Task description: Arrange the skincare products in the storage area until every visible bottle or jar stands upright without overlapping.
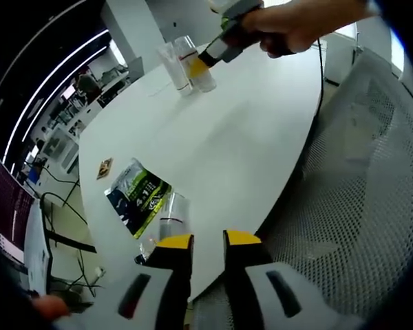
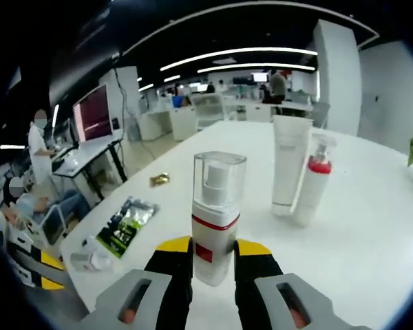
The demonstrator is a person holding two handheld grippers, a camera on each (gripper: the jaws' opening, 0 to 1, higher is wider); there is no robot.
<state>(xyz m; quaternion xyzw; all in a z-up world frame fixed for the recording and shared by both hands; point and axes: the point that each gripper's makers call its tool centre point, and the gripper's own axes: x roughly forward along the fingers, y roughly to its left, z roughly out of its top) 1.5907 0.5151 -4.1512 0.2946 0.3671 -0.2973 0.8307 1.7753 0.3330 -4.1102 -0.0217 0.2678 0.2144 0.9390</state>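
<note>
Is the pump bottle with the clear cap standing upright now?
Yes, upright. The white pump bottle with clear cap and red band stands vertical on the white table, between the right tongs, which are shut on it.

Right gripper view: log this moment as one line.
right tool: shut on pump bottle, upright | white tube and spray bottle: upright behind | left tool: near lying bottle

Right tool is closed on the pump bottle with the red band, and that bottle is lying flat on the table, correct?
Not quite. The right tool is closed on the pump bottle with the red band, but the right gripper view shows that bottle standing upright on the white table, not lying flat.
</note>
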